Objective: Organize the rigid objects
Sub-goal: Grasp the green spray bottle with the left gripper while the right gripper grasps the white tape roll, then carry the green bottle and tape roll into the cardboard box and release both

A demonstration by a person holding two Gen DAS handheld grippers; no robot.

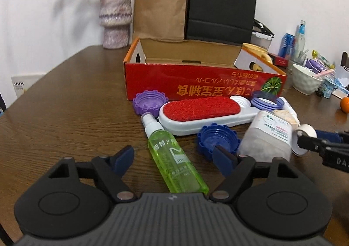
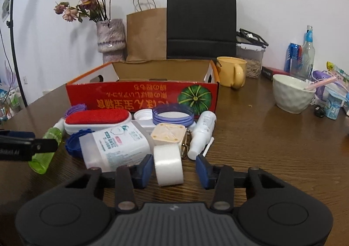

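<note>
Your left tongs (image 1: 174, 158) are open wide, one pad on each side of the green bottle (image 1: 174, 158). The pads do not touch it yet. The bottle lies flat on the table (image 1: 65, 104), its white cap pointing at the red box (image 1: 196, 82). It looks light, hard and smooth, so it may slip or roll. Take it by the middle of its round body, not by the thin cap. Just beside it are a blue lid (image 1: 214, 139), a red brush (image 1: 200, 108) and a big white jar (image 1: 268, 134).

Your right tongs (image 2: 173, 168) are open too, but less wide. The white tape roll (image 2: 168, 164) sits on its side between the pads. The left pad is very near it; I cannot tell if it touches. The right pad is clear of it. The roll looks light and stiff, with a slick face. Squeeze it across its two flat sides. The jar (image 2: 115, 143) lies touching or just beside it, and the box (image 2: 141, 97) waits behind, open on top.
</note>
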